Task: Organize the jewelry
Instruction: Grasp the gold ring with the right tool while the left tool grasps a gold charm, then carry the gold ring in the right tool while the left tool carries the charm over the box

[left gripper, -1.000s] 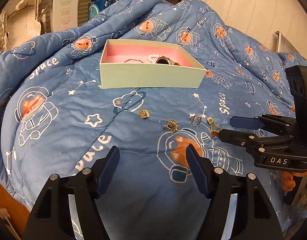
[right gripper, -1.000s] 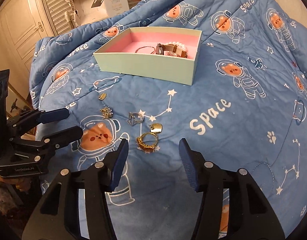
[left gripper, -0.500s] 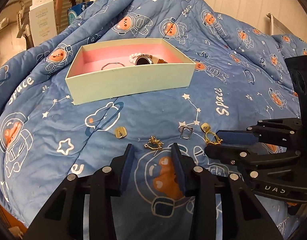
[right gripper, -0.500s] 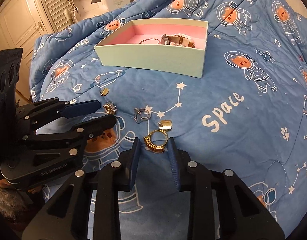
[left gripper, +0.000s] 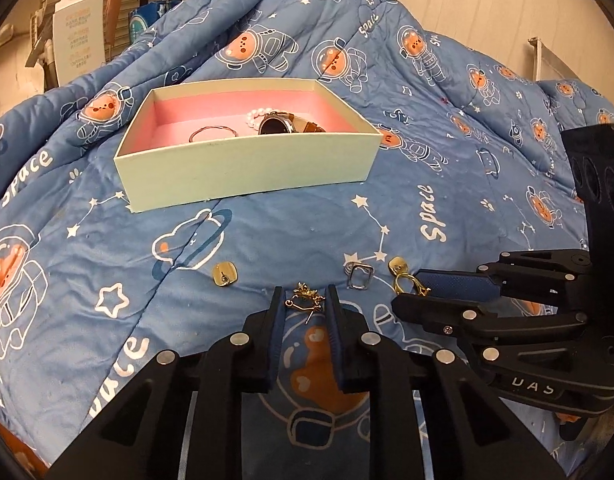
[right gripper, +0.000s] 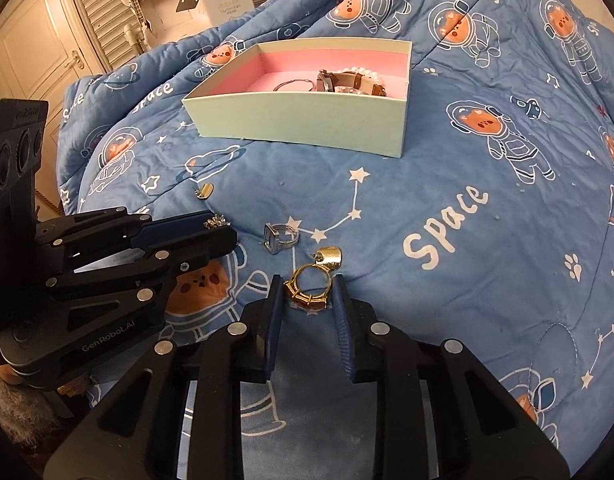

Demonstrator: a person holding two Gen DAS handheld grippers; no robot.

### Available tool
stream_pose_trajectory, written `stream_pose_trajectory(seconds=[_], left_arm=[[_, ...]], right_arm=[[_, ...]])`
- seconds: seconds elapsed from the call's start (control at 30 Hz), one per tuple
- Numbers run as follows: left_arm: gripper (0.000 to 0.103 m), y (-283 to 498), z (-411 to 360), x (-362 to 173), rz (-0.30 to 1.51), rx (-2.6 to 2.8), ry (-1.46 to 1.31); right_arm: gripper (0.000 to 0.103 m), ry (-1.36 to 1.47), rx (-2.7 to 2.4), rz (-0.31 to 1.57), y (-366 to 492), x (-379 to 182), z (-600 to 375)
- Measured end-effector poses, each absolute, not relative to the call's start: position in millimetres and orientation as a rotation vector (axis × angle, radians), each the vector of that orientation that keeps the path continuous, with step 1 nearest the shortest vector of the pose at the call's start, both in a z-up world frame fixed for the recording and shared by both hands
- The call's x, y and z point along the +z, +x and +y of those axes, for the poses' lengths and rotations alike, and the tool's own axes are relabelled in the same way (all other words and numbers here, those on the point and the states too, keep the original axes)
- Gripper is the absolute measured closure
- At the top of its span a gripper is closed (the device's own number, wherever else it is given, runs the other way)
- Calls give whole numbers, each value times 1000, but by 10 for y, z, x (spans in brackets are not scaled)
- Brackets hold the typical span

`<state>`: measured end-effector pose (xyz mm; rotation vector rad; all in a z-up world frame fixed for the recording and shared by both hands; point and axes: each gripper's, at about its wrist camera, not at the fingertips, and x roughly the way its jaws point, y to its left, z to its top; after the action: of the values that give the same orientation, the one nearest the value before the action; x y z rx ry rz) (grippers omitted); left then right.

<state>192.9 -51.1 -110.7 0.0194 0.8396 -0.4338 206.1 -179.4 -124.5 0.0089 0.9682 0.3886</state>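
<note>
My left gripper [left gripper: 304, 300] is closing on a small ornate gold earring [left gripper: 305, 299] that lies on the blue quilt; both pads touch it. My right gripper [right gripper: 307, 289] is closing too, with its pads against a chunky gold ring [right gripper: 303, 299]. A silver square ring [left gripper: 359, 276], a gold square stud [left gripper: 225, 273] and a second gold stud [right gripper: 331, 258] lie loose nearby. Beyond them stands the pale green box [left gripper: 247, 172] with a pink lining. It holds a watch [left gripper: 275, 125], a thin bangle [left gripper: 211, 133] and a pearl bracelet [left gripper: 259, 113].
The quilt [left gripper: 447, 184] rises in folds behind the box. A white carton [left gripper: 79, 28] stands at the far left, with louvred doors [right gripper: 95, 12] behind. The two grippers sit close side by side, tips a short way apart.
Both grippers narrowed from wide open to close around their pieces. The left one moved forward over the earring; the right one stayed over the gold ring.
</note>
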Motion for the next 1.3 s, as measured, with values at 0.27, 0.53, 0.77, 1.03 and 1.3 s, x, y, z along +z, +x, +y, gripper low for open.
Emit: stream_pose_trajectory(seconds=[0.27,0.53,0.77,1.03,1.3], left_arm=[[84,1780,-355,-961,793,-471,-97],[84,1603,-269,-724,719,-498,-134],[84,1567,-253,-538,676,-512,-133],[84,1686,-207,-432,662,-494,-118],[84,1919,-175,-345,660,-467,-84]], right_arm=[[78,17,416,944,1999,-1193,-1829],[78,25,460,915,1937,-1065,-1796],[78,40,494,880,1960,-859,-1753],[78,43,509,853,2083,-718,-1735],[78,20,520,821,2338,-589,-1684]])
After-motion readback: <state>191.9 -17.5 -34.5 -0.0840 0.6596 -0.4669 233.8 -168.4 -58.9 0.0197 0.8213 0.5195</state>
